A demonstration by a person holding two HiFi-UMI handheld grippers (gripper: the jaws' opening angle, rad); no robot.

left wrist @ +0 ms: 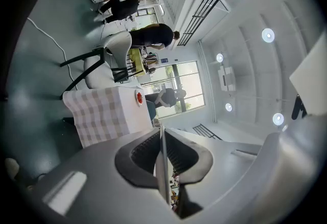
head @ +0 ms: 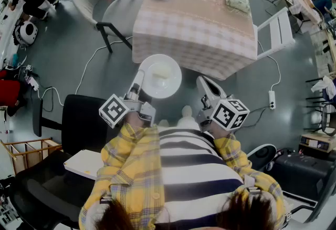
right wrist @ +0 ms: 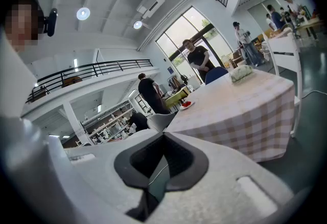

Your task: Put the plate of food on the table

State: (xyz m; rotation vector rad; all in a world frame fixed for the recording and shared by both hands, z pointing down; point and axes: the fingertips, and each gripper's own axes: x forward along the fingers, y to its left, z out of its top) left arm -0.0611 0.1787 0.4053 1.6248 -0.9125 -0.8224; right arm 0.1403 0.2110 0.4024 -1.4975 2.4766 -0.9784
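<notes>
Left gripper (head: 139, 83) has its fingers pinching the white plate (head: 163, 76) by the rim, held just short of the checked table's (head: 194, 24) near edge, while the right gripper (head: 206, 87) fingers are pressed together, holding nothing.

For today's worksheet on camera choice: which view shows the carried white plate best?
The head view: the white plate shows nearly whole from above, held at its rim by the left claw. The left gripper view shows only its thin edge; the right gripper view, none.
</notes>
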